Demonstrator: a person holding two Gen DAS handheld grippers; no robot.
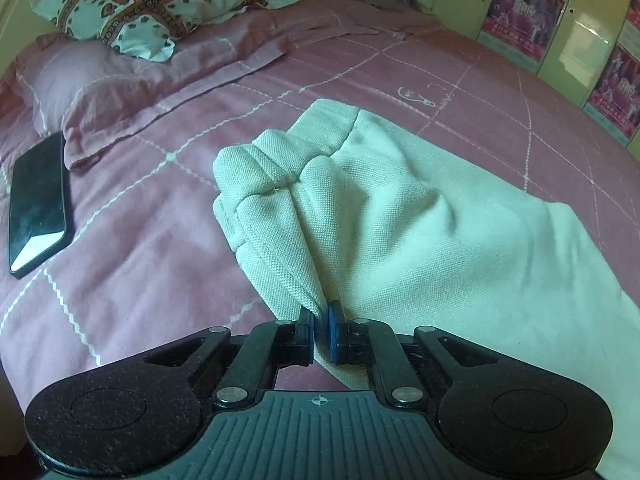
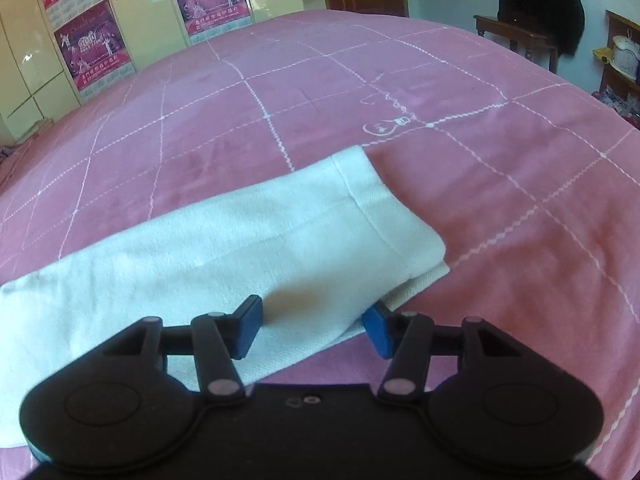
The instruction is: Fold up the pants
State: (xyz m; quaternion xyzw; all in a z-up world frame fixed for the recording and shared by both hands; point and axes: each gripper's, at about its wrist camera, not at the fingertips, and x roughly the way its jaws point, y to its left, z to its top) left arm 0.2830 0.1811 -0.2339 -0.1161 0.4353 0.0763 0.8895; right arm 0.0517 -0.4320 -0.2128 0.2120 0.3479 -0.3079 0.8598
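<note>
White pants (image 1: 420,232) lie on the pink bedspread (image 1: 140,272). In the left wrist view their bunched waist end rises in folds toward the camera. My left gripper (image 1: 320,332) is shut on a pinch of that cloth, its blue pads pressed together around it. In the right wrist view the leg end of the pants (image 2: 240,240) lies flat, with its hem toward the right. My right gripper (image 2: 314,324) stands open over the near edge of this leg. Cloth lies between its blue pads (image 2: 376,330), which do not press on it.
A black phone (image 1: 38,204) lies on the bed at the left, beside a pink pillow (image 1: 120,80) and a patterned pillow (image 1: 148,4). Cream wardrobe doors with posters (image 2: 40,40) stand beyond the bed. A dark wooden chair (image 2: 516,36) stands at the far right.
</note>
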